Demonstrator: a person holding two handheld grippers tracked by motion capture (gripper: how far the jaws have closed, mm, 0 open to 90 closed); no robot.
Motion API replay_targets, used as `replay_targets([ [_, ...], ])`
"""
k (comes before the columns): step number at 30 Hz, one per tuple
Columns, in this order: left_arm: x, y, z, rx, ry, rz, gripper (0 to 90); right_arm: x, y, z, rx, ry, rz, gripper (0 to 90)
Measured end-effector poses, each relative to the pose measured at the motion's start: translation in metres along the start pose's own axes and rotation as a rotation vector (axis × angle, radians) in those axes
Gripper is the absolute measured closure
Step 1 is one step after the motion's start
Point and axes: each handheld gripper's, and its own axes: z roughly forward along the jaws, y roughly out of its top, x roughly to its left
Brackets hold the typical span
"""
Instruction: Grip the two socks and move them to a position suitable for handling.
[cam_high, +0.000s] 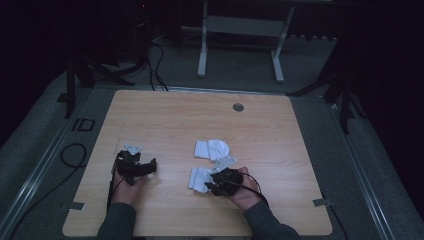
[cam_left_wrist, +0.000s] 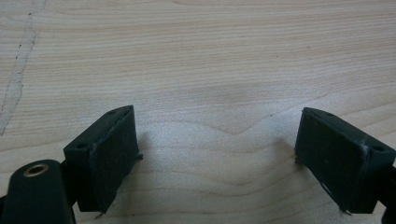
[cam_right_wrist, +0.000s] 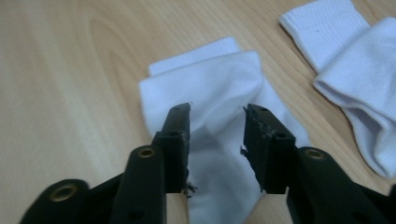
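1. White knit fabric: two socks lie on the wooden table (cam_high: 165, 120). The near sock (cam_right_wrist: 219, 88), folded over on itself, lies flat directly beneath the right gripper (cam_right_wrist: 217, 135); the far sock (cam_right_wrist: 359, 60), also folded, lies close beyond it, the two apparently not touching.
2. Right gripper: jaws partly parted, a clear gap showing on both sides. The fabric passes under and between the jaws, but neither pad presses on it. Finding: no grip on the near sock.
3. Left gripper (cam_left_wrist: 217, 154): jaws spread wide, nothing between them, pointed at bare wood. In the high view it (cam_high: 134, 167) rests to the left, well apart from both socks.
4. Step in hand, as judged: the near sock has been folded and set down, and the right gripper is letting go of it. The fold appears to hold its shape on the table.
5. Next move, as judged: the right gripper needs to clear the fabric without dragging the upper layer, since loose threads cling to its pads. Either the far sock is then addressed, or the pair is brought together; the left gripper is free to pin an edge.
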Motion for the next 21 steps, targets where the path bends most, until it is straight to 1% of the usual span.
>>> replay_targets([
  [1, 0.000, 0.000, 0.000, 0.000, 0.000, 0.000, 13.1, -0.003, 0.003, 0.006, 0.014, 0.001, 0.025, 58.5],
  [2, 0.000, 0.000, 0.000, -0.001, 0.000, -0.001, 13.1, -0.003, 0.003, 0.006, 0.014, 0.001, 0.025, 58.5],
  [3, 0.000, 0.000, 0.000, 0.000, 0.000, 0.000, 13.1, -0.006, 0.004, 0.012, 0.029, 0.001, 0.046, 58.7],
  [5, 0.000, 0.000, 0.000, 0.000, 0.000, -0.001, 13.1, -0.007, 0.004, 0.015, 0.038, 0.004, 0.054, 59.6],
  [6, 0.000, 0.000, 0.000, -0.001, 0.000, -0.001, 13.1, -0.008, 0.004, 0.017, 0.043, 0.009, 0.058, 61.8],
  [8, 0.000, 0.000, 0.000, 0.000, 0.000, 0.000, 13.1, -0.007, 0.006, 0.018, 0.052, 0.013, 0.061, 71.1],
  [9, 0.000, 0.000, 0.000, 0.000, 0.000, 0.000, 13.1, -0.006, 0.007, 0.018, 0.056, 0.009, 0.059, 73.3],
  [11, 0.000, 0.000, 0.000, 0.000, 0.000, 0.000, 13.1, -0.006, 0.009, 0.016, 0.051, 0.007, 0.059, 79.5],
  [12, 0.000, 0.000, 0.000, 0.000, 0.000, 0.000, 13.1, -0.006, 0.010, 0.015, 0.046, 0.002, 0.055, 85.7],
  [13, 0.000, 0.000, 0.000, 0.000, 0.000, 0.000, 13.1, -0.005, 0.012, 0.013, 0.045, -0.004, 0.052, 88.6],
  [18, 0.000, 0.000, 0.000, -0.001, 0.000, -0.001, 13.1, -0.002, 0.017, 0.006, 0.028, -0.013, 0.033, 88.8],
  [19, 0.000, 0.000, 0.000, 0.000, 0.000, 0.000, 13.1, 0.000, 0.020, 0.001, 0.018, -0.017, 0.022, 88.8],
  [20, 0.000, 0.000, 0.000, 0.000, 0.000, 0.000, 13.1, 0.000, 0.020, 0.001, 0.018, -0.017, 0.022, 88.8],
  [21, 0.000, 0.000, 0.000, 0.000, 0.000, 0.000, 13.1, 0.001, 0.023, -0.005, 0.007, -0.019, 0.015, 88.8],
])
